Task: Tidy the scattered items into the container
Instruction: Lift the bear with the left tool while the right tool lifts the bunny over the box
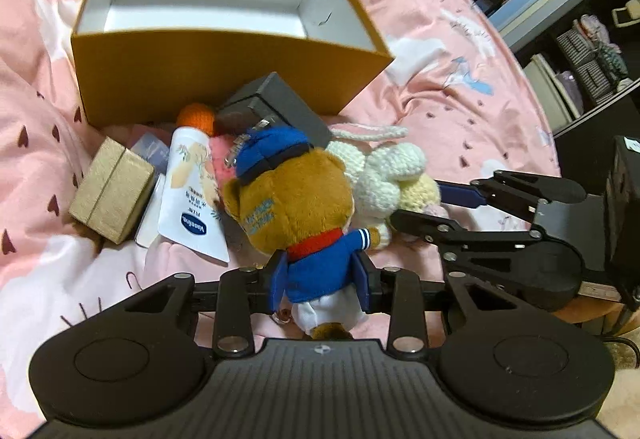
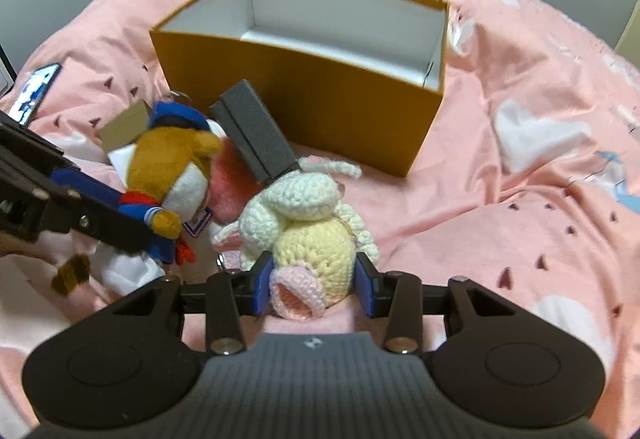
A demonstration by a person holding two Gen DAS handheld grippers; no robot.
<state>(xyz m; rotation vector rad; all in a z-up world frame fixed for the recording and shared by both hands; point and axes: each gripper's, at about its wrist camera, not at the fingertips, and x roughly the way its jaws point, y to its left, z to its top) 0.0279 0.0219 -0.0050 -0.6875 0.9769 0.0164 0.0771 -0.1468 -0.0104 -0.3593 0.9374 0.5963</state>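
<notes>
An open orange box (image 1: 224,75) with a white inside stands on the pink bedspread; it also shows in the right wrist view (image 2: 320,107). My left gripper (image 1: 320,279) is shut on a brown plush bear (image 1: 296,199) in a blue uniform and cap. My right gripper (image 2: 314,285) is shut on a cream crocheted bunny (image 2: 308,231); this gripper also shows at the right of the left wrist view (image 1: 436,207). In front of the box lie a dark grey case (image 1: 276,107), a white Vaseline tube (image 1: 188,191), a gold gift box (image 1: 110,189) and an orange crocheted ball (image 1: 196,117).
A pink fluffy item (image 2: 230,187) lies between the bear and the bunny. A phone (image 2: 36,91) lies on the bedspread at the far left. Shelves with clutter (image 1: 592,51) stand beyond the bed on the right.
</notes>
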